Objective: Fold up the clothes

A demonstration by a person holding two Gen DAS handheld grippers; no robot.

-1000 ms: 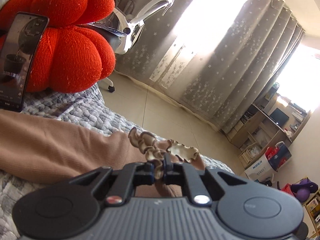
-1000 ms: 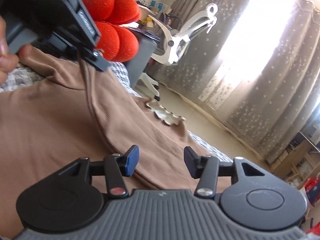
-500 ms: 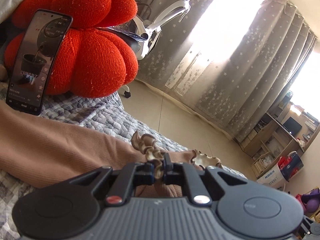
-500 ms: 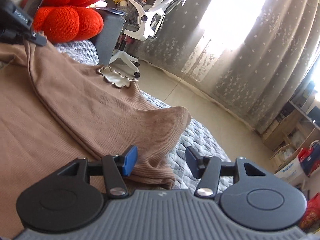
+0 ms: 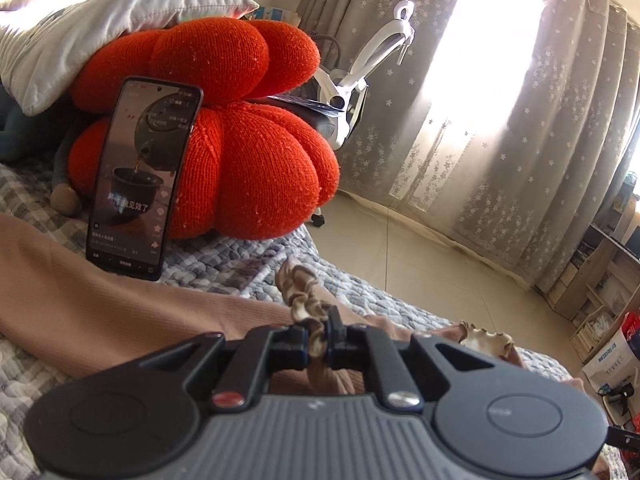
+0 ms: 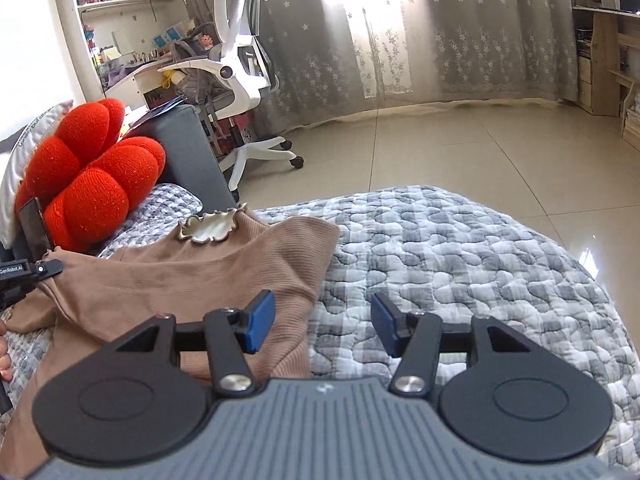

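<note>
A brown ribbed top (image 6: 224,276) with a cream ruffled collar (image 6: 210,229) lies on the grey checked quilt (image 6: 460,264). In the left wrist view my left gripper (image 5: 318,340) is shut on the ruffled trim of the brown top (image 5: 80,304), holding that edge slightly off the bed. My left gripper's tip (image 6: 44,270) also shows at the left edge of the right wrist view, with cloth hanging from it. My right gripper (image 6: 324,322) is open, its blue pads (image 6: 260,322) empty, hovering over the top's folded right edge and the quilt.
A red pumpkin-shaped cushion (image 5: 240,148) sits at the head of the bed with a phone (image 5: 140,180) leaning on it and a white pillow (image 5: 100,28) above. A white office chair (image 6: 244,80) stands on the tiled floor (image 6: 460,148) beyond the bed's edge.
My right gripper has swung right and rolled, from over the top's middle to its right edge by the quilt. The left view has tilted, showing more of the cushion and phone.
</note>
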